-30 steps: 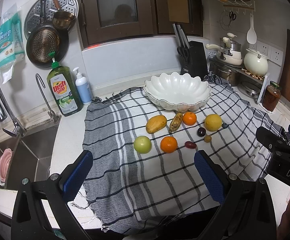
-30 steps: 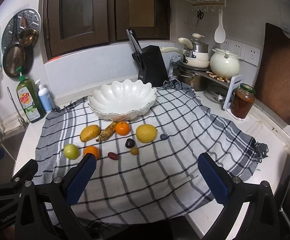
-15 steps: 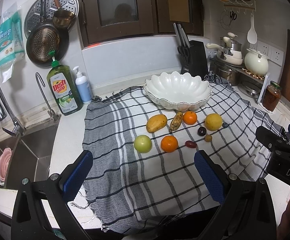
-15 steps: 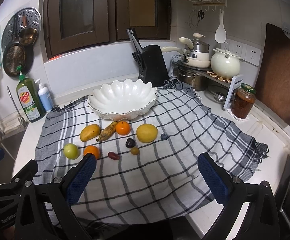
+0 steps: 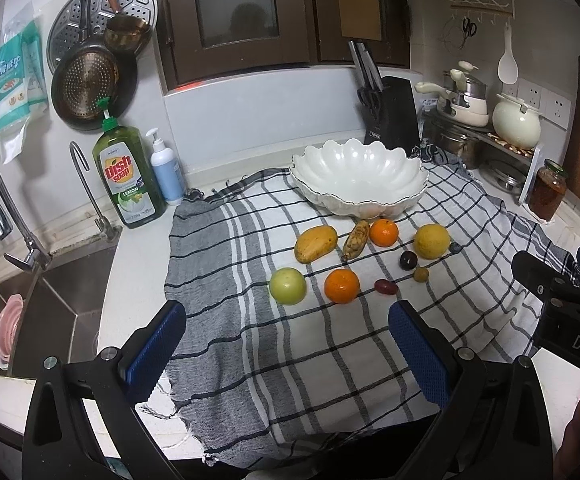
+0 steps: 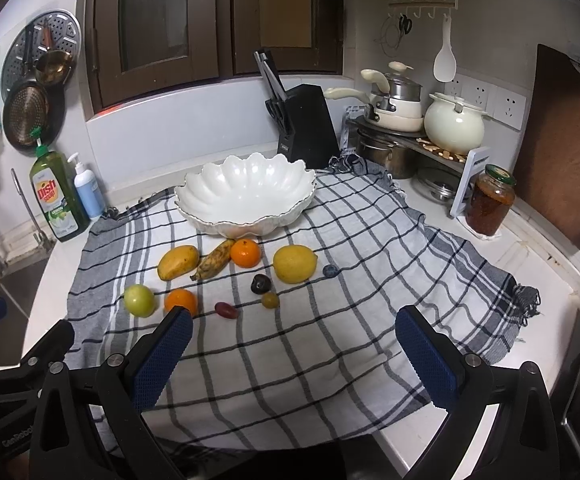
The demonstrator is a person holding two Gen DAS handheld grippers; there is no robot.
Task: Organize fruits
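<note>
Orange round tangerine point(image 5: 341, 286) lies just ahead of the empty, spread-wide left hand-held gripper point(image 5: 288, 340), white scalloped ceramic bowl point(image 5: 359, 176) beyond; right hand-held gripper point(image 6: 293, 354) also released; approach low, centring the fruit

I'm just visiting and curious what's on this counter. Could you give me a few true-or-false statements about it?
1. The white bowl is full of fruit. False: it holds none.
2. The banana lies between the mango and an orange. True.
3. The left claw grips the green apple. False: it is open, holding nothing.
4. The right claw is open. True.
5. The fruit lies on a checked cloth. True.
</note>
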